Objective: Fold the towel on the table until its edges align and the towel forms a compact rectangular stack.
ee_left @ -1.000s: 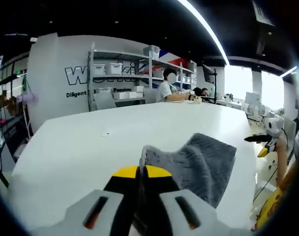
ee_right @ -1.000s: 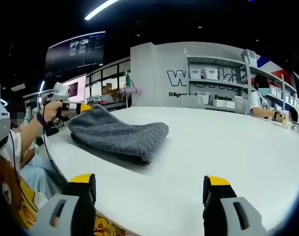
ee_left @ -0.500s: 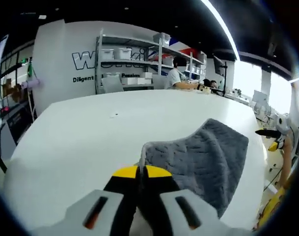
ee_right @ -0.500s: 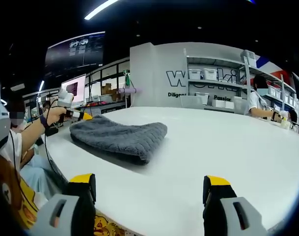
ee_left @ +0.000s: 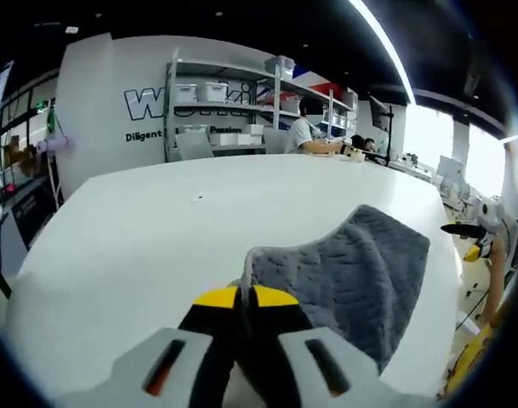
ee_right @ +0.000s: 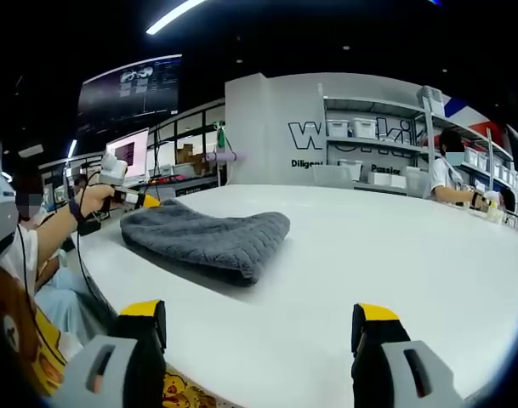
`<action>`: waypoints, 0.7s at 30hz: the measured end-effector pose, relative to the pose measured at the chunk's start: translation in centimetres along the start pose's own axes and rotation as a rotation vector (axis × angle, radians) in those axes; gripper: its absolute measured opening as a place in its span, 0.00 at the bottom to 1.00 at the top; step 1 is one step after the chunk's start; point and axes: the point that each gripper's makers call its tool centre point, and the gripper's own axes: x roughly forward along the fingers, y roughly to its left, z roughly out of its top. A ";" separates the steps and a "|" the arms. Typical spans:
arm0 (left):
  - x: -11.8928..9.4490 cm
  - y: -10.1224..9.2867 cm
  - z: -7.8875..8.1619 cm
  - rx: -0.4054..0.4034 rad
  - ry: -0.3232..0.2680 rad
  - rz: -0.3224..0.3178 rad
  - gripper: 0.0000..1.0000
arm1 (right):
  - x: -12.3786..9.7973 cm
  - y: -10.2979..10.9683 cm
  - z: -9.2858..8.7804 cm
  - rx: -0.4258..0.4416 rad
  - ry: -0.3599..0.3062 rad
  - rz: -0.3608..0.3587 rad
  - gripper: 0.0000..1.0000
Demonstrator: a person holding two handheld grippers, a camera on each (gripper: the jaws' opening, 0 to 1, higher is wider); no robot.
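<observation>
Grey towel [ee_right: 209, 237] lies folded on the white desk [ee_right: 395, 255] near its edge, long axis running from the left gripper [ee_left: 242, 296] away across the desk toward the folded end. Left fingers [ee_left: 214, 299] pinched closed on a towel corner; right gripper [ee_right: 259, 327] fingers [ee_right: 144, 311] wide apart, holding nothing, well apart from the towel. Back wall lettering [ee_left: 161, 104] is partly hidden by shelves [ee_left: 233, 110]; "Diligent" reads below it.
</observation>
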 end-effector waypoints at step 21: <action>-6.3 -2.3 1.1 0.009 -0.134 -0.021 0.31 | 0.4 -0.4 -0.5 0.015 0.009 -0.001 0.94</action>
